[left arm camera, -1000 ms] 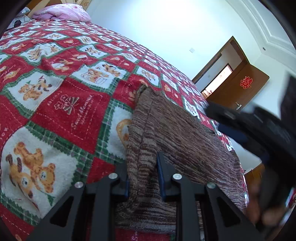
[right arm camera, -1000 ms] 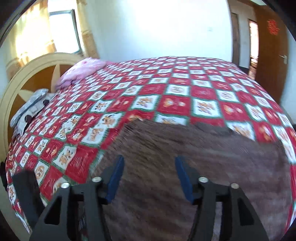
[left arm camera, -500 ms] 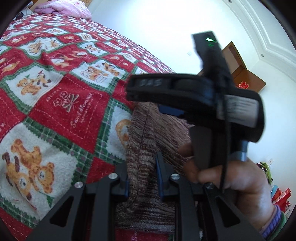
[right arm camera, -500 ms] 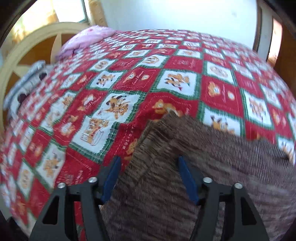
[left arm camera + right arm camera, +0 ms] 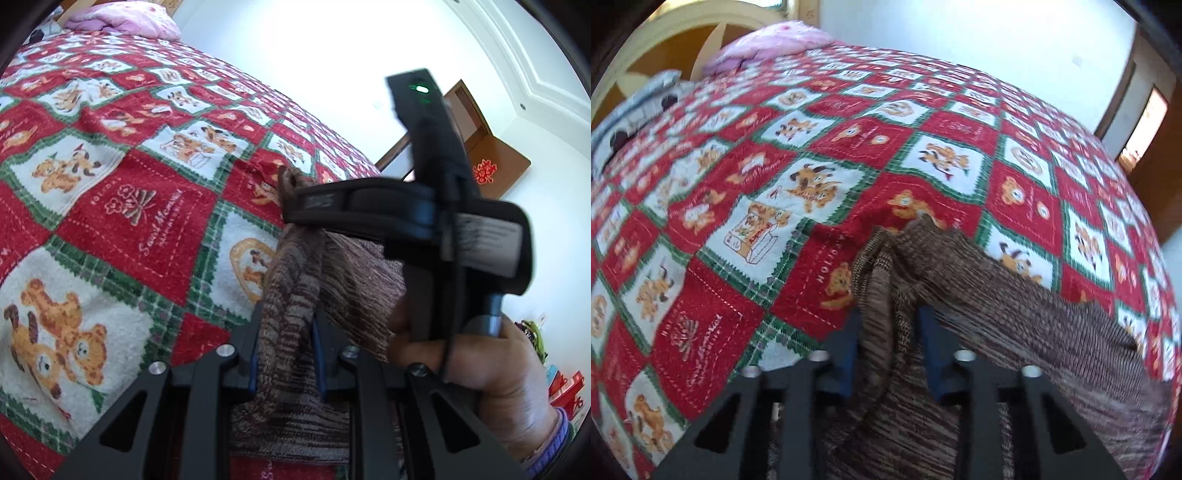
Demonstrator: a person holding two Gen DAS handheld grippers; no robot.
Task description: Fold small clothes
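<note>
We see a brown striped knit garment [image 5: 1015, 314] lying on a bed under a red, green and white quilt [image 5: 812, 192] printed with teddy bears and dogs. Its far corner is bunched and lifted off the quilt, and the rest trails down toward the near edge of the bed.

There are no containers in sight.

Our left gripper [image 5: 286, 354] points down at a slant, and its blue pads pinch a fold of the garment's near edge. Our right gripper [image 5: 888, 350] tips more steeply downward; its jaws have just been closing, and a gathered ridge of the knit now sits pinched between them. In the left wrist view we see the right gripper from the side, just above the cloth, with a person's hand [image 5: 480, 369] wrapped around its handle and a purple cuff [image 5: 550, 439] at the wrist.

A pink pillow [image 5: 768, 48] rests at the far end of the bed.
</note>
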